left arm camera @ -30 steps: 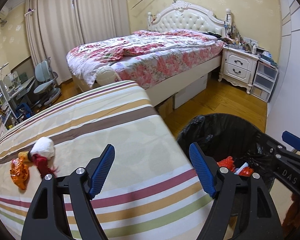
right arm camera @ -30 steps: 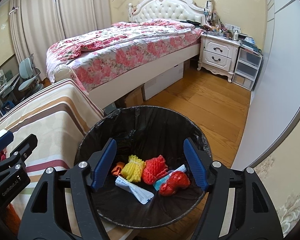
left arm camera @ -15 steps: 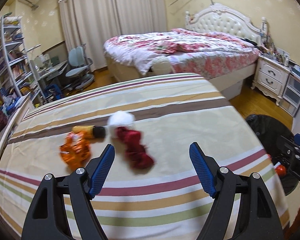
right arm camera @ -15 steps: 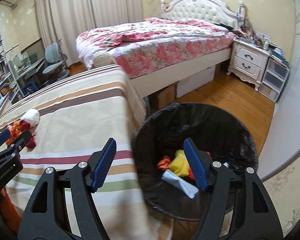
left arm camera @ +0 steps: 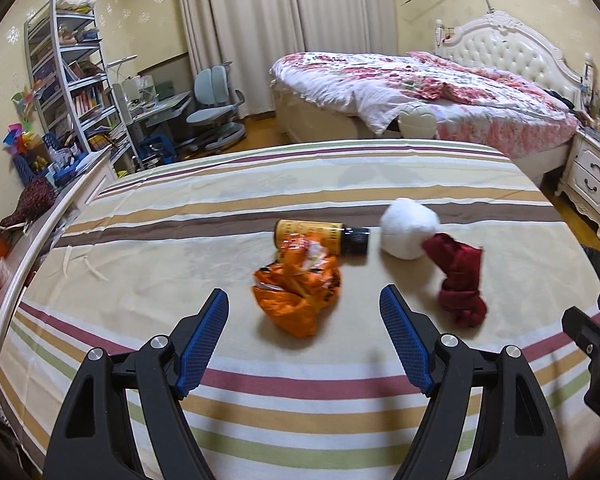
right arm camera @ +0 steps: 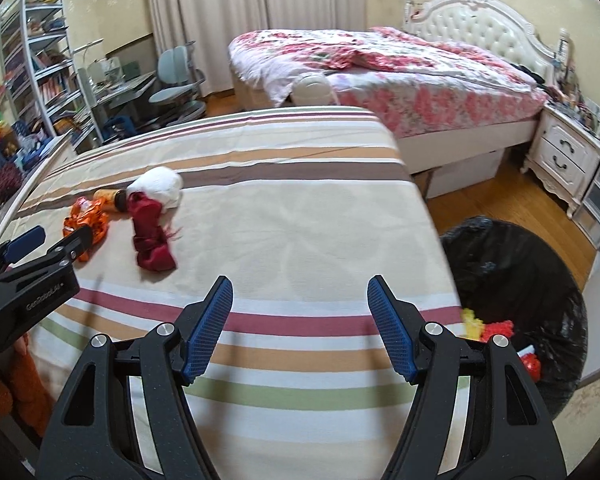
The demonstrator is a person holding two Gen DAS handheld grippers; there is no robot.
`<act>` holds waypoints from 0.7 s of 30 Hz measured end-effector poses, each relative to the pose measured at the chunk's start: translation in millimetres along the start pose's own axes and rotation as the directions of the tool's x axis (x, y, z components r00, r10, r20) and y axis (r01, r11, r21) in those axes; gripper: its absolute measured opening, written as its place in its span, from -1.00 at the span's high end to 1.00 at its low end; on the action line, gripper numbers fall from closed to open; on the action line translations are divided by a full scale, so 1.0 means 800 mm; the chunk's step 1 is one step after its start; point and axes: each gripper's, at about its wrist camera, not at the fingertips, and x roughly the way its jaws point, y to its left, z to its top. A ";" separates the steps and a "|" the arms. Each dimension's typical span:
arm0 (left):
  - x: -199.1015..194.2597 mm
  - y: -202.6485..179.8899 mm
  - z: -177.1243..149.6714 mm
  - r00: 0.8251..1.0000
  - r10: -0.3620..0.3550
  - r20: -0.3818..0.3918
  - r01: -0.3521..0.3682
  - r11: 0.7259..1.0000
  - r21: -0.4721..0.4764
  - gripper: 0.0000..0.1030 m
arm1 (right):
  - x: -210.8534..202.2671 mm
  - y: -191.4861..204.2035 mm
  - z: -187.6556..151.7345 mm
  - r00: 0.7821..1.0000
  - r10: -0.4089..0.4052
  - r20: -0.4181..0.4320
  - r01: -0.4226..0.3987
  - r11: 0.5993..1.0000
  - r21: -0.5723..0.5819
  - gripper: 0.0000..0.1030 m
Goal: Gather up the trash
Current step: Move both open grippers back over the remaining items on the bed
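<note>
Trash is lying in a loose cluster on the striped sheet (left arm camera: pixel 260 432). The left gripper (left arm camera: pixel 304 322) is hovering over the sheet with its blue fingers spread wide apart and holding nothing. Just ahead of it, at twelve o'clock, the crumpled orange wrapper (left arm camera: pixel 298 290) is sitting between the finger lines without touching either pad. Beyond the wrapper, the yellow bottle (left arm camera: pixel 320 236) is lying on its side, its black cap pointing toward three o'clock. The white ball (left arm camera: pixel 408 228) is resting at about one o'clock, touching the dark red knotted cloth (left arm camera: pixel 460 284) at two o'clock.

The right gripper (right arm camera: pixel 300 326) is hanging over bare sheet, fingers likewise apart and empty. From its view the cluster is sitting at ten o'clock, and the black-lined trash bin (right arm camera: pixel 520 264) is standing on the floor at three o'clock, beside the sheet's edge, with yellow and red scraps showing inside.
</note>
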 end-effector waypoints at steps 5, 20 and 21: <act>0.009 0.016 0.001 1.000 -0.007 -0.025 0.006 1.000 -0.016 -0.47 | 0.008 0.027 0.006 0.999 0.030 -0.015 -0.030 0.999 -0.020 -0.33; 0.013 0.057 -0.005 0.999 0.011 -0.035 -0.013 0.999 -0.047 -0.47 | 0.034 0.100 0.026 0.995 0.092 -0.040 -0.097 0.988 -0.117 -0.33; 0.013 0.058 -0.005 0.999 0.012 -0.036 -0.013 0.999 -0.050 -0.47 | 0.037 0.102 0.028 0.995 0.091 -0.043 -0.096 0.988 -0.120 -0.33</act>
